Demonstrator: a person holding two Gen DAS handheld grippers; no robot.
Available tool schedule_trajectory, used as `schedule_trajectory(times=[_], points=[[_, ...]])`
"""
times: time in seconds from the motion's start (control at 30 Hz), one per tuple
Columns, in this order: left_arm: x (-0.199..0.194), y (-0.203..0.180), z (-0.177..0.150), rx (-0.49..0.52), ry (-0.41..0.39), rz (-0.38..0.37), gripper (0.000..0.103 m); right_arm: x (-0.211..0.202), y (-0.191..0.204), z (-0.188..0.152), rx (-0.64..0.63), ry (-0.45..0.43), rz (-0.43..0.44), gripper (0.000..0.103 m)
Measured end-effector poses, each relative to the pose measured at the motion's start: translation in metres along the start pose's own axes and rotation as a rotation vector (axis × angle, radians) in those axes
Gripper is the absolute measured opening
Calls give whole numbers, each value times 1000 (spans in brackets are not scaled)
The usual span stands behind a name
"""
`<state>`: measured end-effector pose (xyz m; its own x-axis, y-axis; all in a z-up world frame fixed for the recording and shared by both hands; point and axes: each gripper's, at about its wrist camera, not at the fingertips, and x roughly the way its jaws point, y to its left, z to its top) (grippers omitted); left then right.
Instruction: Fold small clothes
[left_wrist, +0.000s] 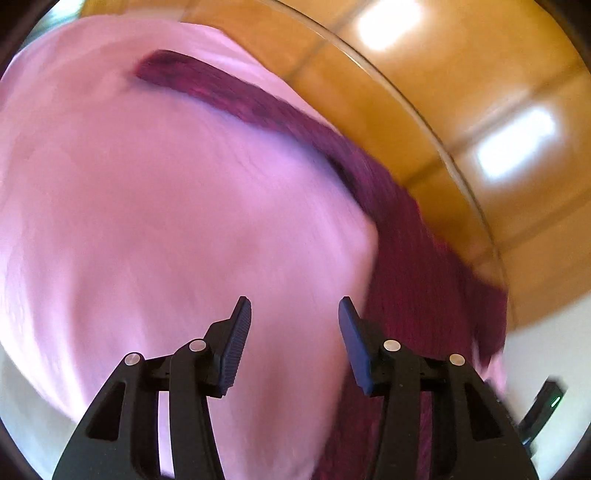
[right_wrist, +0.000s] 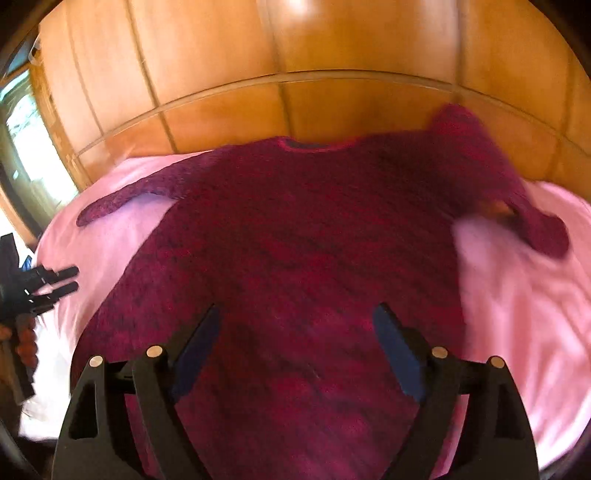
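Note:
A dark magenta knit sweater (right_wrist: 295, 240) lies flat on a pink sheet (right_wrist: 524, 295), neck toward the far wooden panel. Its left sleeve stretches out flat; its right sleeve (right_wrist: 480, 155) is bunched and folded back. My right gripper (right_wrist: 297, 314) is open and empty, above the sweater's lower body. In the left wrist view the sweater (left_wrist: 406, 258) runs along the right, its sleeve reaching up-left. My left gripper (left_wrist: 295, 306) is open and empty over the pink sheet (left_wrist: 166, 221), just left of the sweater's edge. It also shows in the right wrist view (right_wrist: 70, 280) at far left.
A wooden panelled board (right_wrist: 295, 55) rises right behind the sheet, with a curved rail (right_wrist: 258, 83) along it. A window (right_wrist: 18, 129) is at far left. White bedding (right_wrist: 51, 387) lies below the pink sheet at left.

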<state>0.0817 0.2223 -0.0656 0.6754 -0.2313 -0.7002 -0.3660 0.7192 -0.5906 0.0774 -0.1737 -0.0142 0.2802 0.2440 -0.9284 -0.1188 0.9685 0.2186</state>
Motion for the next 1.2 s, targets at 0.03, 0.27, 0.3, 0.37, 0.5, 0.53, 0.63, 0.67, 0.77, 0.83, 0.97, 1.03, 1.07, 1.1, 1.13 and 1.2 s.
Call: schedule_trajectory(times=[0.03,0.27,0.3,0.37,0.5,0.53,0.63,0.67,0.77,0.83,0.97,1.03,1.07,1.1,1.13,1.2], points=[[0,6,10,-30,-24,4,48,14,7,5,-13,3,-5,84],[12,49,91,-205,-125,7,48,99,37,9,-94,46,-106,87],[16,55,105,-219,-135,18,48,102,32,3,-80,44,-104,89],[21,67,124,-246,-146,26,48,104,28,-1,-67,17,-92,90],[43,86,158,-322,-146,43,48,104,27,-2,-73,19,-102,92],[47,92,165,-338,-148,54,48,105,27,-2,-76,22,-105,93],[60,95,185,-315,-150,68,15,110,27,-2,-72,27,-106,95],[62,92,192,-287,-151,88,11,112,28,-1,-71,28,-106,95],[46,83,218,-205,-248,140,9,112,27,0,-73,30,-111,95],[38,69,235,-99,-323,234,9,109,26,0,-73,31,-110,96],[73,64,240,-19,-259,392,9,115,26,3,-67,40,-103,99],[87,74,232,-48,-231,453,10,116,26,3,-63,41,-97,99],[88,78,226,-66,-224,460,13,115,26,2,-63,41,-98,99],[89,84,220,-88,-233,453,14,114,26,2,-63,40,-97,100],[84,86,216,-88,-251,455,19,114,25,2,-61,41,-94,100],[75,80,210,-72,-268,520,29,113,23,1,-56,40,-86,100]])
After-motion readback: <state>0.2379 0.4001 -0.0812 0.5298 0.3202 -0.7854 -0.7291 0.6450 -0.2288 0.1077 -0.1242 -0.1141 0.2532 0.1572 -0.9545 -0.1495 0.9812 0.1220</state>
